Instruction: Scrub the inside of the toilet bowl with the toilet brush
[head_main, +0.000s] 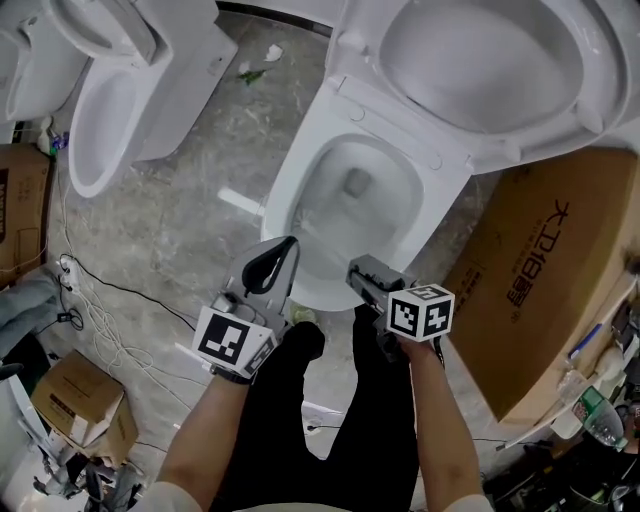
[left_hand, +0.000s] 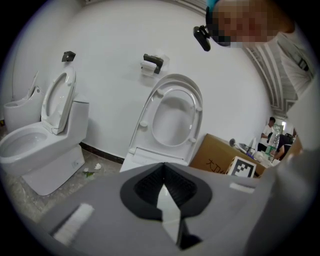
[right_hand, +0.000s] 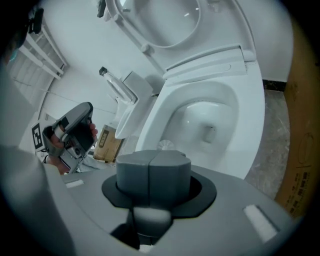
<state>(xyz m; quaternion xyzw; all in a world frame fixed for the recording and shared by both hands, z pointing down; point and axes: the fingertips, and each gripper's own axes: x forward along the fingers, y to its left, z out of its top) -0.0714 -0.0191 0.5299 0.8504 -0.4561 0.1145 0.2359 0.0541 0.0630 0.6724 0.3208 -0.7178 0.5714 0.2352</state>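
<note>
The white toilet bowl (head_main: 350, 185) stands straight ahead with its lid (head_main: 490, 60) raised; there is water at the drain. My left gripper (head_main: 289, 243) is shut and empty, at the bowl's front left rim, tilted up toward the wall and the lid (left_hand: 172, 117). Also shut and empty, my right gripper (head_main: 356, 272) hovers over the front rim and looks into the bowl (right_hand: 205, 120). A white stick (head_main: 240, 203) lies on the floor left of the bowl. A round white bristly thing (right_hand: 165, 145) shows there too; I cannot tell whether they are the brush.
A second toilet (head_main: 100, 130) stands to the left. A large cardboard box (head_main: 540, 270) leans close on the right. Cables (head_main: 90, 300) and a small box (head_main: 80, 395) lie on the floor at the left. The person's dark trouser legs (head_main: 300, 420) are below.
</note>
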